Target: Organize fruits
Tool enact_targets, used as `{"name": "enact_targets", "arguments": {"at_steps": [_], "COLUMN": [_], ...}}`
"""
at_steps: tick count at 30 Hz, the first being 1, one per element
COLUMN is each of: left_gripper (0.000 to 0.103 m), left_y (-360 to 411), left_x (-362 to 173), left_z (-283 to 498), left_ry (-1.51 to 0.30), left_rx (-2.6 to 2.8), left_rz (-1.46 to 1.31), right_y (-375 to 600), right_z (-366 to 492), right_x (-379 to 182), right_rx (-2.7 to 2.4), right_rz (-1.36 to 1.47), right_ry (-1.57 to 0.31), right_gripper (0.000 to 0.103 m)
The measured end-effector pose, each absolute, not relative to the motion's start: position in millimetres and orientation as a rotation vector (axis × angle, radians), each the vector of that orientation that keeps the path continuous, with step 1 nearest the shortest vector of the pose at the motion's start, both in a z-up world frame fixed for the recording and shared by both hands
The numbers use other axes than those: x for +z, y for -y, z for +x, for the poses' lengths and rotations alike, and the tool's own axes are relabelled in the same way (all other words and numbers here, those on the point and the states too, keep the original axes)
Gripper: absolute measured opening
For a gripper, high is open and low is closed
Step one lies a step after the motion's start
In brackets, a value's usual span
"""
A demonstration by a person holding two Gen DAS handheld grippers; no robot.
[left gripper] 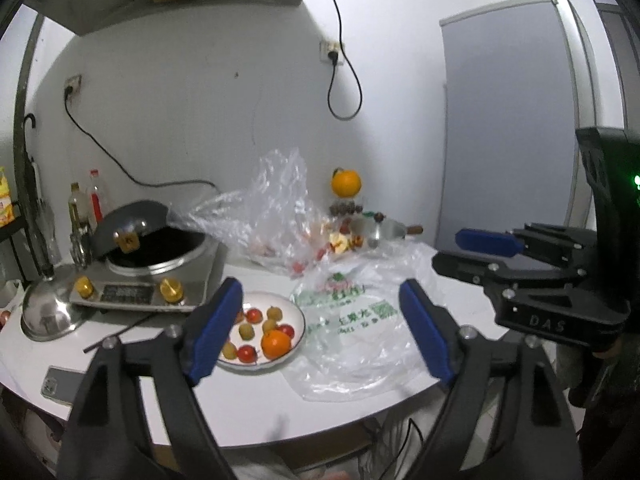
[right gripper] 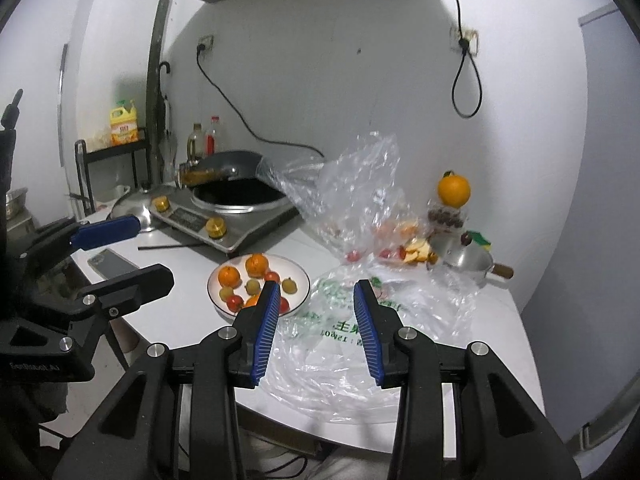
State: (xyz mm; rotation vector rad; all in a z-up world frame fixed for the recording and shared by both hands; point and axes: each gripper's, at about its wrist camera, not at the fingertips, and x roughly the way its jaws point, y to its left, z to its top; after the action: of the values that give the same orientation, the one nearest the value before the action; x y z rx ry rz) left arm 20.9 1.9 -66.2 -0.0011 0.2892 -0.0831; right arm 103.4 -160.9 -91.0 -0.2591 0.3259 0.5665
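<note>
Fruit fills a white plate [right gripper: 304,280] on the white worktop [right gripper: 460,360], just ahead of both tools. The left hand-held gripper [left gripper: 320,328] hangs above the near edge with its blue pads spread wide and nothing between them; the plate shows past its left pad [left gripper: 216,328]. On the plate lie small oranges [right gripper: 229,276], red tomatoes [right gripper: 235,302] and little yellow-green fruits [right gripper: 289,285]. The right hand-held gripper [right gripper: 316,332] hovers to the right of the left one, its ribbed blue pads [right gripper: 366,332] parted by a moderate gap and gripping nothing; the plate lies just ahead of its left pad.

A flat plastic bag [right gripper: 360,352] with green print is spread under and beyond the right hand-held gripper, touching the plate's right rim. Farther ahead stands a crumpled clear bag [right gripper: 352,184] with more red and orange pieces showing through it. Far ahead to the right, one orange [right gripper: 453,190] is perched on a jar of dark fruit [right gripper: 446,216], beside a small steel pot [right gripper: 464,258] with a wooden handle.

Ahead to the left sits a cooker [left gripper: 152,276] with two brass knobs and a dark pan [left gripper: 132,216] tilted on it. A steel lid [left gripper: 48,308] lies left of it, and a phone [left gripper: 60,384] lies near the left hand-held gripper's left arm.
</note>
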Motion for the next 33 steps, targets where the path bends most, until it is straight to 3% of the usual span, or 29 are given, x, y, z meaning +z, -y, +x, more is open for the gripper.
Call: {"name": "enact_targets", "arguments": {"at_steps": [2,4,9,15,33], "left_gripper": [0.083,0.084,0.092,0.097,0.098], "left_y": [-1.5,-1.1,-0.1,-0.7,-0.3], "left_x": [-59.4,-51.1,-32.2,-10.4,46.1], "left_z": [13.5,4.7,-15.1,-33.5,-59.6], "left_ry": [-0.267,-0.238,-0.171,-0.121,-0.005], "left_rx": [-0.082,-0.080,-0.066,-0.037,0.007], "left_rz": [0.001,0.004,0.006,0.020,0.026], "right_y": [164.6,166.1,171.8,178.8,188.1], "right_z": [92.8,86.0,66.0,45.5,16.6], "right_x": [-84.6,-78.0,-57.4,-32.8,4.1], "right_rx": [0.563,0.561,0.559,0.548,0.514], "right_rz": [-0.257,-0.254,-0.255,-0.248,-0.219], "right_ry": [-0.304,-0.284,-0.218,-0.141,-0.020], "right_gripper": [0.043,0.052,0.054,0.064,0.071]}}
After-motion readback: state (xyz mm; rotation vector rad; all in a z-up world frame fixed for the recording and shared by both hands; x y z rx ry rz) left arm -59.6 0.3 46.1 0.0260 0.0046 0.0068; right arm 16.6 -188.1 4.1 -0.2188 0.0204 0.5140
